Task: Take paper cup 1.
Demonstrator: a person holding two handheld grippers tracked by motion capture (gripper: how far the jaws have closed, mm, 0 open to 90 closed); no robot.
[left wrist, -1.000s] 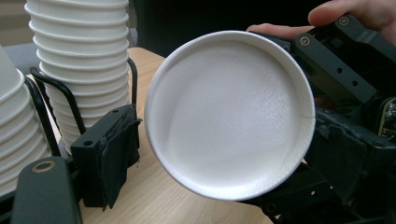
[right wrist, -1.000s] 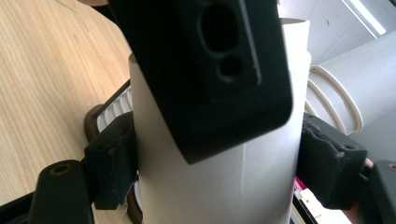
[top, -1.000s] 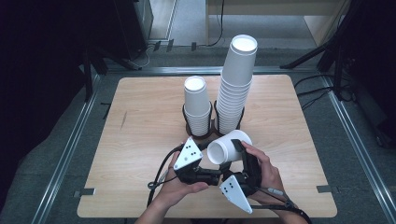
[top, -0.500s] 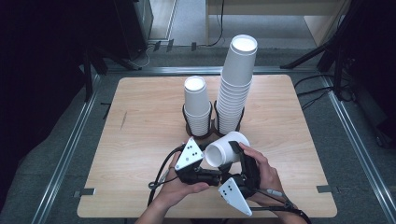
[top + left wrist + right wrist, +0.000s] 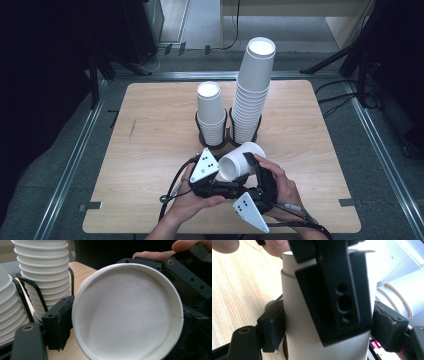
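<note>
Cup: a white paper cup (image 5: 241, 161) lies on its side above the near middle of the table (image 5: 150, 130), mouth toward the two stacks, held between both grippers.
Hidden: in the high view both pairs of jaws are tucked under the cup and the hands, so the grip cannot be read there.
Left gripper view: the cup's base fills the frame; the left gripper (image 5: 120, 322) has one pad against the cup's side, and its jaws have just been closing on the cup.
Right gripper view: the right gripper (image 5: 327, 330) is clamped on the cup's wall, a pad on each side; the left gripper's black jaw crosses in front.
Stacks: a short stack (image 5: 211, 112) and a tall stack (image 5: 252, 90) stand in wire holders just beyond the cup.
Hands: both come in from the near edge, close together, grey plates tilted outward.
</note>
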